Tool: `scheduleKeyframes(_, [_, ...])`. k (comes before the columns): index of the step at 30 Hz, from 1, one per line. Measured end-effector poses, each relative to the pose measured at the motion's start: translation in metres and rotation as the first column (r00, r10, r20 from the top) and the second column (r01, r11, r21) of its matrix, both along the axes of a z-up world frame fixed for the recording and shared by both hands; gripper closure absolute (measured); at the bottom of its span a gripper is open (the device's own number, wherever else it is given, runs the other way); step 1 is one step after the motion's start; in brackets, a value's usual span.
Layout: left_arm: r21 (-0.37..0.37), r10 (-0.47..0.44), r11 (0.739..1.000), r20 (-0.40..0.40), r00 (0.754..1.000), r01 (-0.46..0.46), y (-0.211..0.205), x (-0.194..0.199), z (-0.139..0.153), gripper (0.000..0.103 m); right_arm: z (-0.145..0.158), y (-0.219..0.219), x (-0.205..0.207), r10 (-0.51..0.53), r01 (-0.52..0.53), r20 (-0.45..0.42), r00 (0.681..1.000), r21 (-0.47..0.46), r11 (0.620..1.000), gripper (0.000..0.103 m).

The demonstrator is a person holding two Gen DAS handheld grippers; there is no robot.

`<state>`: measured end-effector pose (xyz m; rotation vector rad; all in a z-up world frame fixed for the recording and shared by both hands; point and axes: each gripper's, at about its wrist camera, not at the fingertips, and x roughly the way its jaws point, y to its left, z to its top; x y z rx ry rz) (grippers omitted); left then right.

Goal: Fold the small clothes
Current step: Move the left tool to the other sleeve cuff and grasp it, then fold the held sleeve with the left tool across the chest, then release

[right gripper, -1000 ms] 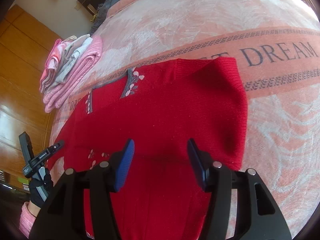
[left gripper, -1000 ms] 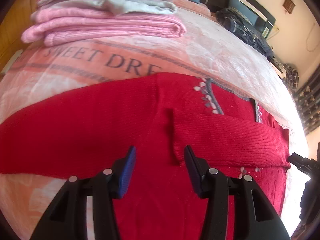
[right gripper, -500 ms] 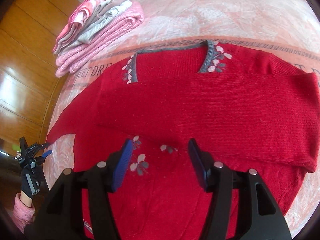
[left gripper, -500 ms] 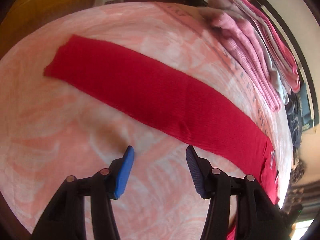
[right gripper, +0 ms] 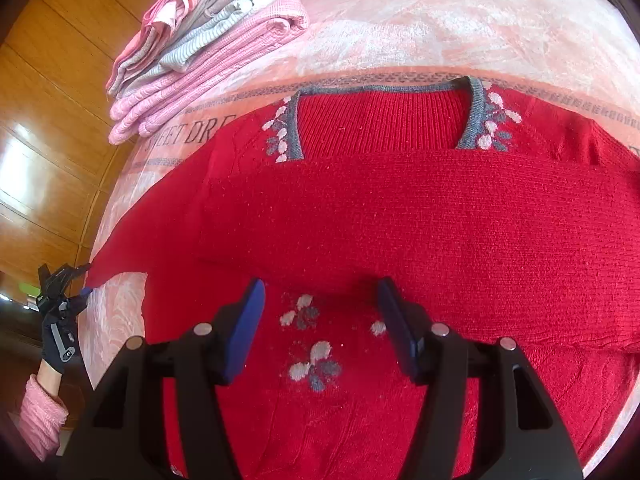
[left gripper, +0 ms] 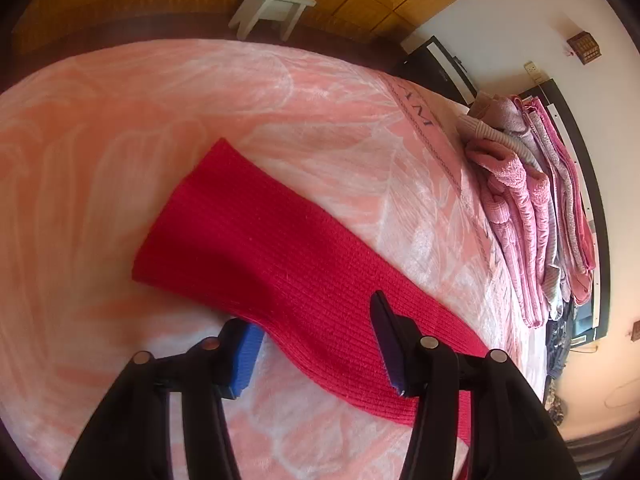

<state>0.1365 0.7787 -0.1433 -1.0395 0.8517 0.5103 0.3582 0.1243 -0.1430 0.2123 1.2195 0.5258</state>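
Note:
A red knit sweater (right gripper: 400,220) with a grey collar lies flat on the pink blanket (right gripper: 440,32), one sleeve folded across its chest. Its other sleeve (left gripper: 280,256) stretches out straight over the blanket. My left gripper (left gripper: 312,344) is open and low over that sleeve, a little up from the cuff, with the cloth running between its fingers. In the right wrist view it shows small at the far left, as the left gripper (right gripper: 60,280) in a gloved hand. My right gripper (right gripper: 320,320) hovers open over the flower pattern on the sweater's front, holding nothing.
A stack of folded pink and grey clothes (left gripper: 532,216) (right gripper: 208,52) sits on the blanket beyond the sweater's shoulder. A white stool (left gripper: 272,4) stands on the wooden floor past the bed's edge. Dark furniture lines the far wall.
My left gripper swung from the sweater's body out along the spread sleeve and has come down close, so the sleeve now lies between its fingers. The right gripper shifted towards the sweater's middle.

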Motion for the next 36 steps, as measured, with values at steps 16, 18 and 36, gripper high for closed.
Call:
scheduleKeyframes(16, [0.262, -0.137, 0.957, 0.042, 0.99, 0.121, -0.049, 0.027, 0.041, 0.092, 0.006, -0.017, -0.006, -0.02, 0.02, 0.02, 1.0, 0.004, 1.0, 0.045])
scheduleKeyframes(18, [0.289, -0.193, 0.942, 0.05, 0.98, 0.171, -0.07, 0.041, 0.048, 0.093, 0.008, -0.024, -0.007, -0.031, 0.031, 0.03, 0.999, -0.009, 0.999, 0.045])
scheduleKeyframes(36, [0.326, -0.659, 0.729, 0.095, 0.746, 0.602, -0.349, 0.161, 0.065, 0.093, 0.003, -0.123, -0.018, -0.145, 0.145, 0.018, 0.989, 0.004, 0.989, 0.044])
